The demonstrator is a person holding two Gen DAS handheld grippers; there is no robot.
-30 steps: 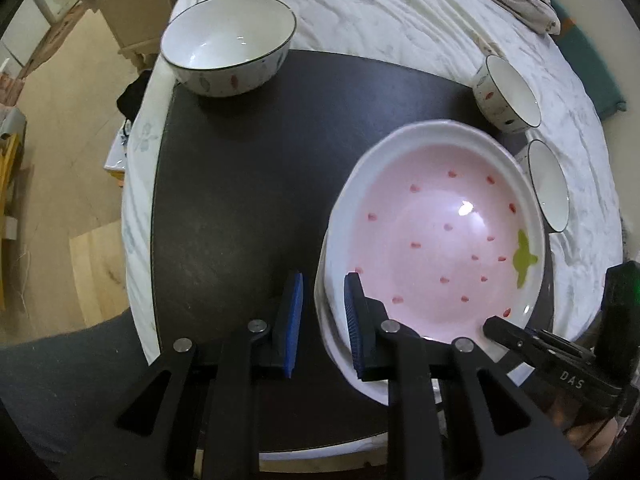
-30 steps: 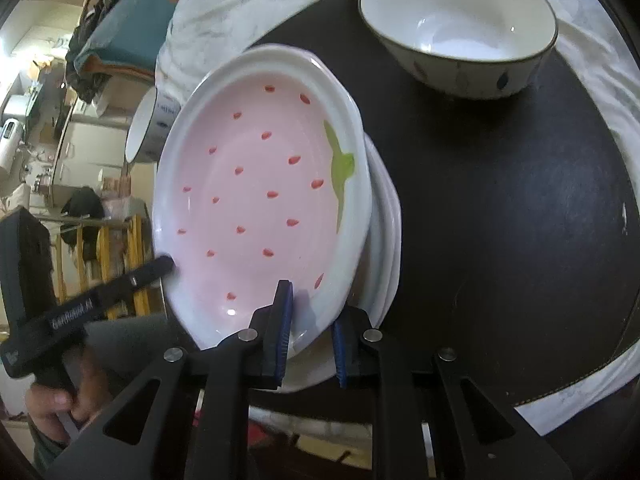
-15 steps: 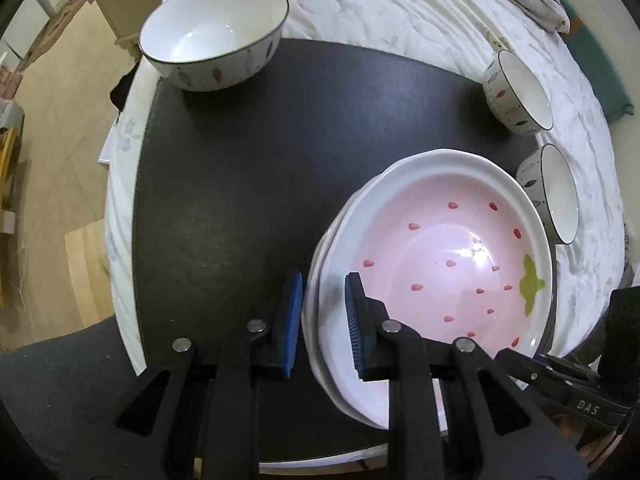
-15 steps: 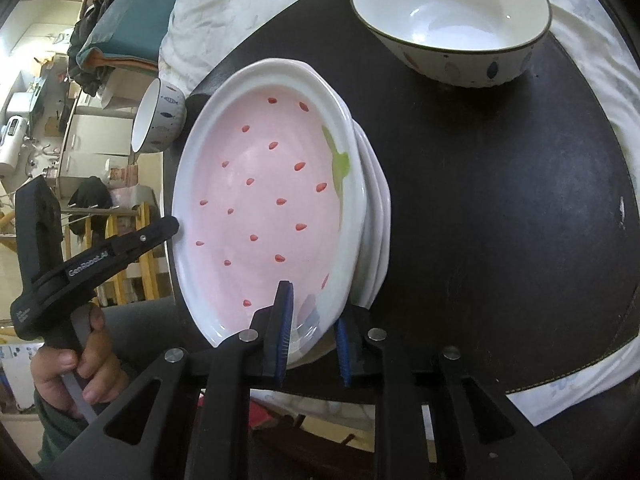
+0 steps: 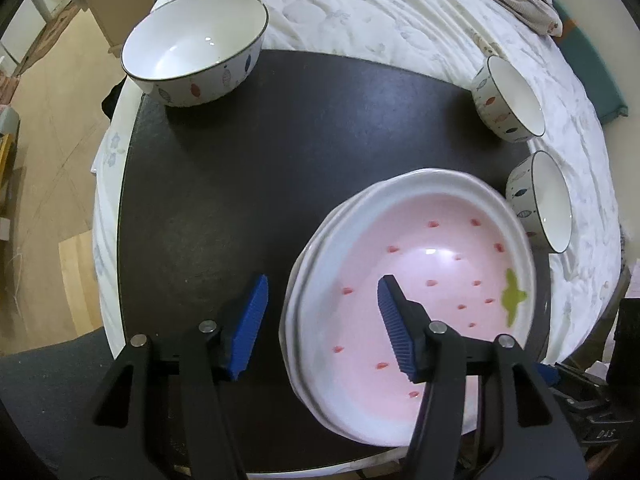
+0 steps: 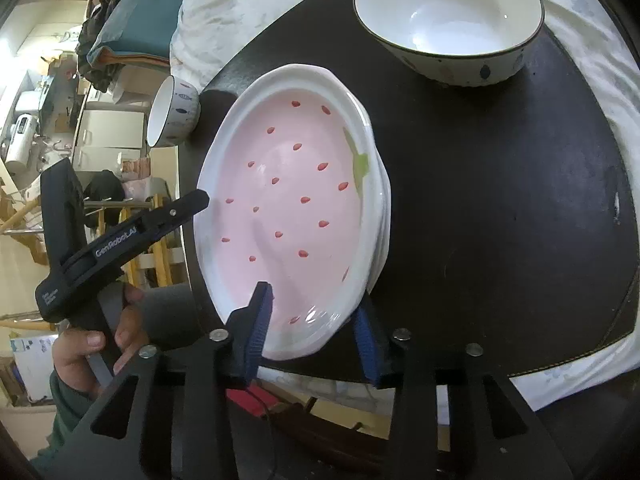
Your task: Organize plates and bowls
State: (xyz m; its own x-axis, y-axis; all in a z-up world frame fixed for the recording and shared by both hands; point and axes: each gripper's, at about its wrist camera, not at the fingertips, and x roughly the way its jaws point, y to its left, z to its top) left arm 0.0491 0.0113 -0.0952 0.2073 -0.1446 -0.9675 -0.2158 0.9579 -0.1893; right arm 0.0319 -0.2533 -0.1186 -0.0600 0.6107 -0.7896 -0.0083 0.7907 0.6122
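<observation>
Under both my tongs lies the round black table mat (image 5: 248, 168), and on it, straddled by my jaws, sits the stack of white plates topped by the pink strawberry-patterned oval plate (image 5: 432, 280). My left tongs (image 5: 322, 320) stand wide apart, one pad outside the stack's rim, one above its pink well. My right tongs (image 6: 316, 332) gape likewise across the near rim. I judge the stack is set down, so I should back both straight off without nudging it. Beyond my left tips waits the large white ceramic bowl (image 5: 196, 48); off to their right, two small white patterned bowls (image 5: 536, 200).
</observation>
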